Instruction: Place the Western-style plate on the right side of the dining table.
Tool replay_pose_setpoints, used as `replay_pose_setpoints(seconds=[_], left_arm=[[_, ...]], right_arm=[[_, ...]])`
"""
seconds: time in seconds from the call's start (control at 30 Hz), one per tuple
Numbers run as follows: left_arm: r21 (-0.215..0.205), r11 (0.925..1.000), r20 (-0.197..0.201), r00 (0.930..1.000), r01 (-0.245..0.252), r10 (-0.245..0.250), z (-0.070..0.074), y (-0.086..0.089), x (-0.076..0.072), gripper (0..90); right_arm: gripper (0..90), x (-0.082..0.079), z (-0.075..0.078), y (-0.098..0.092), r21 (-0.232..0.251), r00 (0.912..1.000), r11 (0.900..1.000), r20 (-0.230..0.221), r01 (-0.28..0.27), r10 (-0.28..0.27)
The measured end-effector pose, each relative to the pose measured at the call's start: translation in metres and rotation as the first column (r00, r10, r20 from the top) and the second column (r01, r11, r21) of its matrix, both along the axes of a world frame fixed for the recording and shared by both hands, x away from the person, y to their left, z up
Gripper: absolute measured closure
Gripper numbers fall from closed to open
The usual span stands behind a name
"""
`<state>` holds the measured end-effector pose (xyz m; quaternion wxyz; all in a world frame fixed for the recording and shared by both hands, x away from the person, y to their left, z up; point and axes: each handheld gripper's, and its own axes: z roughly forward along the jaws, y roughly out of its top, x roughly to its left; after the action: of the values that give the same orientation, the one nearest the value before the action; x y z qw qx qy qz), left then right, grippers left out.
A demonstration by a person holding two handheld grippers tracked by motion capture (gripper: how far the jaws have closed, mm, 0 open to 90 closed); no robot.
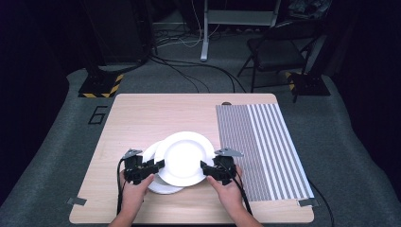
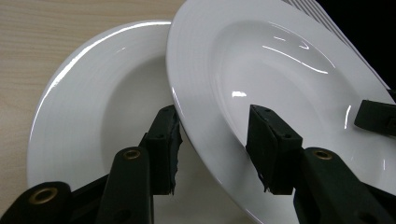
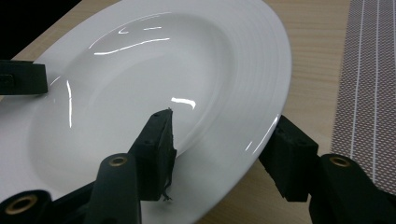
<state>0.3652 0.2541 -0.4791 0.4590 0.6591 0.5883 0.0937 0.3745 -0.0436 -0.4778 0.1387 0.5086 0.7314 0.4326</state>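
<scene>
Two white deep plates sit at the table's front middle. The upper plate point(image 1: 184, 158) overlaps the lower plate point(image 1: 163, 188), which lies on the wood, offset to the left. My left gripper point(image 1: 160, 165) is shut on the upper plate's left rim. In the left gripper view one jaw is under the upper plate point(image 2: 280, 70) and the other is on its face, with the lower plate point(image 2: 93, 107) behind. My right gripper point(image 1: 204, 166) is shut on the right rim. In the right gripper view its jaws straddle the edge of the plate point(image 3: 154, 84).
A grey and white striped placemat point(image 1: 262, 146) covers the right part of the wooden table point(image 1: 142, 113), close to the plate's right side point(image 3: 369, 70). Beyond the table stand a folding chair point(image 1: 279, 47), stands and floor cables.
</scene>
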Motion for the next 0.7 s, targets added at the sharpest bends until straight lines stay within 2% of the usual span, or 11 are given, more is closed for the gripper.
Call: replay_pose_setpoints(seconds=[0.13,0.27,0.43,0.47,0.7], left_arm=[[0.02,0.9996,0.009,0.9997,-0.021,0.021,0.0,-0.006,-0.002,54.7],[0.043,0.9985,0.039,0.9987,-0.033,0.031,-0.001,-0.011,-0.005,55.1],[0.046,0.9984,0.056,0.998,-0.032,0.029,0.0,-0.014,-0.008,55.3],[0.063,0.9973,0.068,0.9972,-0.037,0.032,0.001,-0.016,-0.009,55.2],[0.064,0.9971,0.069,0.9969,-0.04,0.036,0.0,-0.017,-0.009,55.3]], right_arm=[[45.4,-0.001,-0.002,0.001,-0.001,0.9998,1.0,0.016,0.015,-0.015],[44.3,-0.003,-0.005,0.002,-0.011,0.9984,0.999,0.043,0.036,-0.036],[43.3,-0.001,-0.007,0.0,-0.023,0.9977,0.998,0.045,0.053,-0.052],[43.2,-0.002,-0.007,0.0,-0.022,0.9977,0.998,0.043,0.054,-0.053],[43.1,-0.002,-0.007,0.001,-0.033,0.9971,0.998,0.052,0.058,-0.056]])
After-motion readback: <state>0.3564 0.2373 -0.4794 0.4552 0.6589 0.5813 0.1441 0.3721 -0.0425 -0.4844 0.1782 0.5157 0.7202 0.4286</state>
